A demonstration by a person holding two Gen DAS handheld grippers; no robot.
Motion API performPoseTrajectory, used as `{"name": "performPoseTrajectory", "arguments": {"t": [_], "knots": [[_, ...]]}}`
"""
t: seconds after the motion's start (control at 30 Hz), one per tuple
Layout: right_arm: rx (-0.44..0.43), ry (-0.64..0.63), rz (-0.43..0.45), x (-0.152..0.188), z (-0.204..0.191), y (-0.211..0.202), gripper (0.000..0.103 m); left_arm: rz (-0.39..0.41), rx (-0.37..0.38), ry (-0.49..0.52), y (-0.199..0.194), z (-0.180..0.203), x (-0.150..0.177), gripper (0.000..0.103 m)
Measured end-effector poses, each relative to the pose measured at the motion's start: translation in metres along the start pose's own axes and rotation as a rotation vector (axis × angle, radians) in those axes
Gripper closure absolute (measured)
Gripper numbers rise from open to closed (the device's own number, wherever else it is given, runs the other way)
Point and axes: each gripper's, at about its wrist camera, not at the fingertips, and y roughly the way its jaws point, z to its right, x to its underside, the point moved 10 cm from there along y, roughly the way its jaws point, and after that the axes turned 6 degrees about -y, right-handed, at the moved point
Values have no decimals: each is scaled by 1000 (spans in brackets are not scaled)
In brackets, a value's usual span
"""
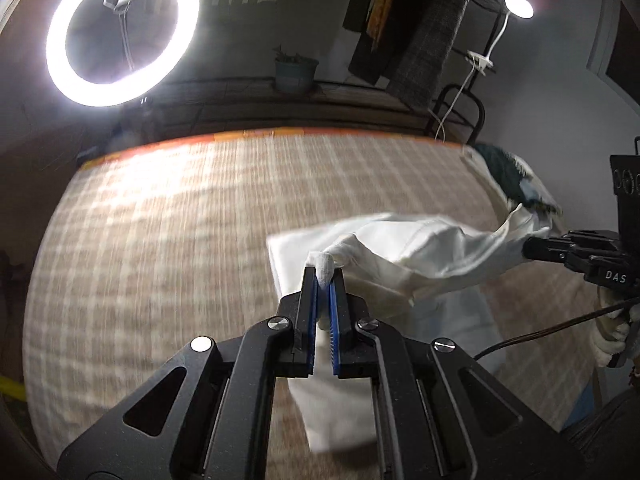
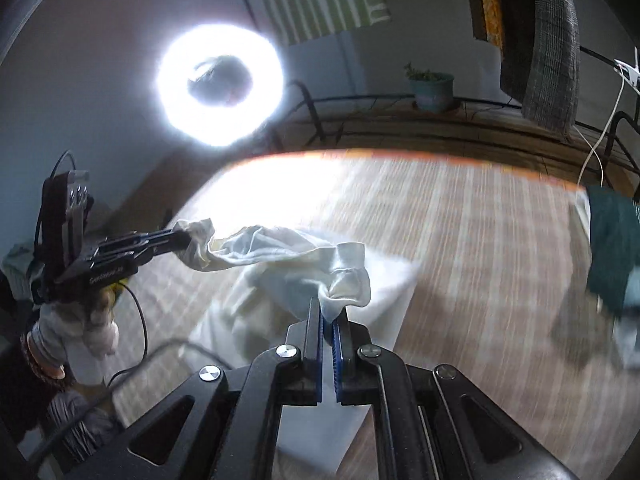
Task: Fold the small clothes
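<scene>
While my left claw and right claw each pinch an end of the white garment, it stretches crosswise between them above the bed's right side, the rest draping down.

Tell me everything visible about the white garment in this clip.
The white garment is plain, soft cotton-like cloth with a stitched seam. It is lifted and stretched between the left gripper and the right gripper, each shut on a bunched end. Its lower part drapes onto the checked beige bed cover. The frame is motion-blurred.
</scene>
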Motion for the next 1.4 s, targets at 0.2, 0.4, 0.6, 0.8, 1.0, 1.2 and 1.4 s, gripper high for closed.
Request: {"name": "performPoseTrajectory", "arguments": {"t": [0.2, 0.4, 0.6, 0.8, 1.0, 1.2, 1.4], "knots": [[56, -44, -71, 58, -17, 0, 101, -51, -51, 58, -2, -4, 53, 100], [83, -88, -63, 84, -20, -26, 94, -78, -61, 135, -25, -5, 80, 97], [44, 38, -22, 100, -7, -57, 71, -85, 21, -43, -51, -24, 84, 67], [-26, 300, -66, 116, 18, -25, 63, -176, 133, -346, -24, -41, 86, 58], [-88, 368, -133, 124, 13, 12, 71, -246, 169, -414, -1, -30, 99, 61], [-102, 375, -129, 126, 6, 13, 101, -215, 105, -327, -3, -25, 96, 100], [-201, 447, -38, 117, 6, -22, 102, -184, 111, -353, -20, -38, 94, 100]]}}
